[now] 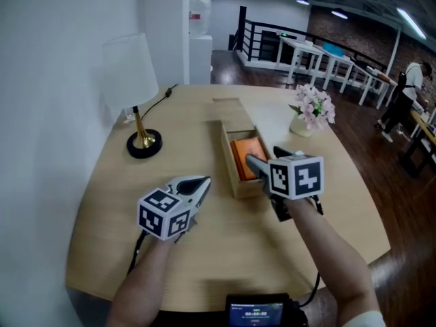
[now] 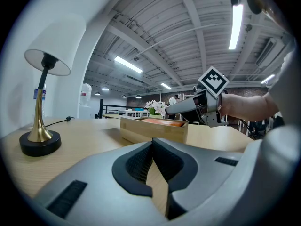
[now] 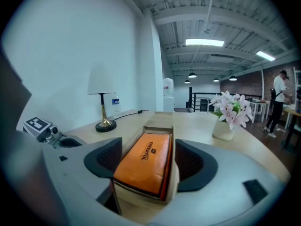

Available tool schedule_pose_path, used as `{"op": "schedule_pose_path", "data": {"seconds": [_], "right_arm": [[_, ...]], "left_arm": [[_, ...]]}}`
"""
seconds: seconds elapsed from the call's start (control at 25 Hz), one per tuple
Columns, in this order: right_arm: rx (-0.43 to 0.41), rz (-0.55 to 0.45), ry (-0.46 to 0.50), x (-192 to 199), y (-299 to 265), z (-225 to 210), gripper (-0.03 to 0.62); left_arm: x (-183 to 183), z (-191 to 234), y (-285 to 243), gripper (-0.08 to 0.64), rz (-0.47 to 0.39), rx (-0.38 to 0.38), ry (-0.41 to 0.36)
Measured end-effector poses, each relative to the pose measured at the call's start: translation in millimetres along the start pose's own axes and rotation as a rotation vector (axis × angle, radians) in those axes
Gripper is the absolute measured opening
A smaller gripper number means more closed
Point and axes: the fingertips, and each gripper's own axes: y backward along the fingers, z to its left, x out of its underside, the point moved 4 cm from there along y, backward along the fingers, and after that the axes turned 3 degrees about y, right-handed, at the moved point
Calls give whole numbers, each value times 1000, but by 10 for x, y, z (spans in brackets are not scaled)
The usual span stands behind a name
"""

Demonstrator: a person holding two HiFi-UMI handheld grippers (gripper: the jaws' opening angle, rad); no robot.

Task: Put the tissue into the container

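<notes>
My right tongs (image 3: 146,147) stood wide, one jaw on either side of the near end of the box (image 1: 244,187). I could not tell whether the pads touched its walls. The tissue pack (image 3: 146,166) lay inside the box, flat, its orange top facing up. Along that top ran the word "CHEERFUL" in dark capitals, with a small mark above it that was too small for me to read. The box was long, open-topped and of pale wood, and it sat near the middle of the round counter (image 1: 204,251), its far end pointing away from me.

My left tongs (image 1: 201,182) were closed, jaw against jaw, with nothing between them. They hung low over the counter to the left of the box, apart from it, and pointed towards it.

A lamp (image 1: 133,80) with a white shade, brass stem and black foot stood at the far left. Pink flowers (image 1: 312,106) in a white vase stood to the right of the box.
</notes>
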Motion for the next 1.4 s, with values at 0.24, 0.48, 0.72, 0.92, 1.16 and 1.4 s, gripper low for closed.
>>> {"op": "schedule_pose_path", "data": {"seconds": [0.24,0.48,0.72,0.92,1.16,1.4], "right_arm": [[55,41,148,63,31,-95,131],[21,158,421,97,-100,120,90],[-38,249,364,177,-246,78,78],[-63,263,326,151,-250,76,78],[-85,255,301,141,-240,70,78],[5,6,211,-4,236,-313,80]], "left_arm": [[4,-56,-14,5,-2,11,-2],[-225,-627,-218,5,-116,140,-159],[-219,-610,-304,5,-136,176,-63],[-220,-607,-299,5,-133,171,-67],[-210,-606,-291,5,-133,173,-66],[-188,-551,-239,5,-127,154,-65]]}}
